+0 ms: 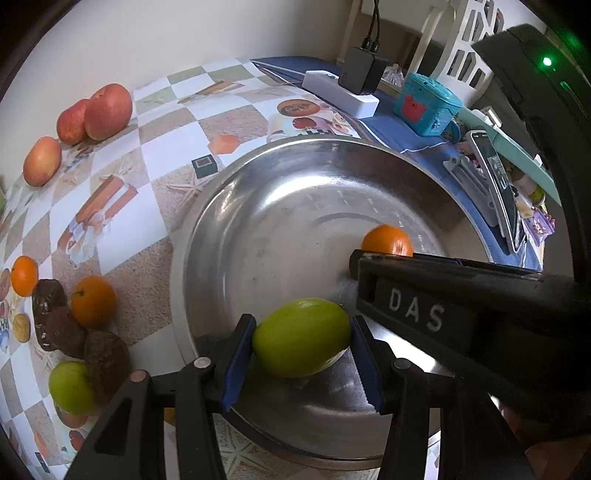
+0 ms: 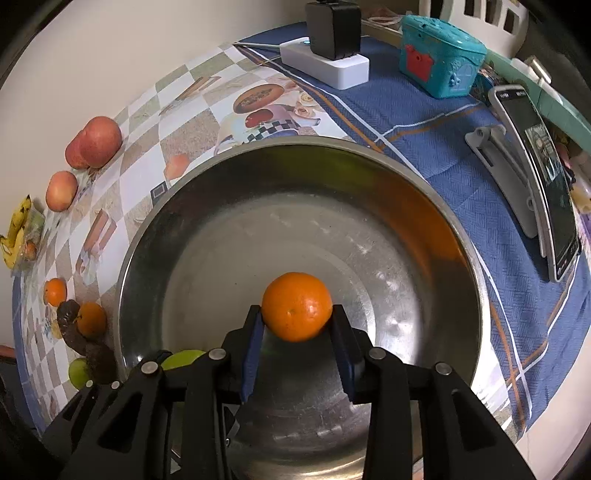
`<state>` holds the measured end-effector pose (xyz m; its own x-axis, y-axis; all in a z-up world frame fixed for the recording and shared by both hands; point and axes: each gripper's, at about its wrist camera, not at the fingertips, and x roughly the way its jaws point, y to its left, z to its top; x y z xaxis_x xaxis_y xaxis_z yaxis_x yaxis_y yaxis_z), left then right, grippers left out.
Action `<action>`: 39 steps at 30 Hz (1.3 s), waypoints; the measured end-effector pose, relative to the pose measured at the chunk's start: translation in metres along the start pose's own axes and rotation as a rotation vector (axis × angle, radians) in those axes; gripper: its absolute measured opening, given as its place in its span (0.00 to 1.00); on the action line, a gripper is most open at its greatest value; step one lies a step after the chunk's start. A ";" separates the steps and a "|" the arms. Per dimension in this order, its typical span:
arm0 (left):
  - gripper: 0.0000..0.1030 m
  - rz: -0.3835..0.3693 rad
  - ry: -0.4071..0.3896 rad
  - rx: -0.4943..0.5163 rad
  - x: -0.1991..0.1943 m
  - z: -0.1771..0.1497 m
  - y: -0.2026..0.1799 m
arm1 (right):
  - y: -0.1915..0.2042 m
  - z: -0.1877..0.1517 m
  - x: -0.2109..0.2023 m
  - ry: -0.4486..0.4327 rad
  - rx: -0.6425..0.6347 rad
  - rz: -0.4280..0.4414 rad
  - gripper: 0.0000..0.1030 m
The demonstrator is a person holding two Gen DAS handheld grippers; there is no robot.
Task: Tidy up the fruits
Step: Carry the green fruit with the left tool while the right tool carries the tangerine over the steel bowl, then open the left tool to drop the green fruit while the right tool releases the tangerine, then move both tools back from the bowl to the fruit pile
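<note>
left gripper (image 1: 301,354) clamped on a green mango (image 1: 301,338), its blue pads (image 1: 236,363) pressing the fruit's two ends, held over the near part of a wide steel basin (image 1: 221,206). right gripper (image 2: 297,328) clamped on an orange (image 2: 297,306), one blue pad on each side, held over the basin's (image 2: 155,229) middle; in the left wrist view its black body crosses from the right, with the orange (image 1: 388,240) showing at its tip. the green mango (image 2: 183,359) peeks out at lower left of the right wrist view, behind the right gripper's linkage.

beside the basin, on a checked tablecloth (image 1: 122,162), lie the loose fruits: two oranges (image 1: 93,301) close together near the basin's left rim, a cluster of dark brown fruits (image 1: 66,328) touching the nearer orange, and a second green fruit (image 1: 70,386) against the brown cluster. farther along the wall edge sit three red apples (image 1: 107,110), two touching and one apart. bananas (image 2: 16,230) lie at the far left edge in the right wrist view.

beyond the basin, on a blue cloth (image 2: 424,122), stand a white power strip (image 2: 328,66) with a black adapter (image 2: 332,27) plugged in, a teal toy box (image 2: 439,55), and a phone (image 2: 535,177) propped on a grey stand (image 2: 502,173).
</note>
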<state>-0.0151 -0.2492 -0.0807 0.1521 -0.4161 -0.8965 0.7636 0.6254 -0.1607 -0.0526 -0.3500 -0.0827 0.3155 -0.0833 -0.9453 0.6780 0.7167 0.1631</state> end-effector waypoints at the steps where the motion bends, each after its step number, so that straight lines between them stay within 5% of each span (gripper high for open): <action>1: 0.54 -0.006 0.000 -0.003 0.000 0.000 0.000 | 0.001 -0.001 0.000 -0.002 -0.007 0.000 0.41; 4: 0.56 -0.042 0.006 -0.031 -0.003 -0.001 0.005 | 0.004 -0.002 0.002 0.002 -0.012 0.018 0.51; 19: 0.57 -0.075 -0.077 -0.137 -0.058 -0.011 0.026 | 0.016 -0.016 -0.037 -0.105 -0.020 0.031 0.52; 29: 0.58 0.066 -0.016 -0.398 -0.074 -0.035 0.091 | 0.036 -0.023 -0.045 -0.113 -0.081 0.012 0.60; 39: 0.75 0.283 -0.022 -0.663 -0.099 -0.067 0.164 | 0.116 -0.036 -0.050 -0.103 -0.359 0.044 0.71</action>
<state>0.0532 -0.0610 -0.0465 0.3060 -0.1874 -0.9334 0.1526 0.9774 -0.1462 -0.0134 -0.2374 -0.0268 0.4166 -0.1027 -0.9033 0.3917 0.9169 0.0764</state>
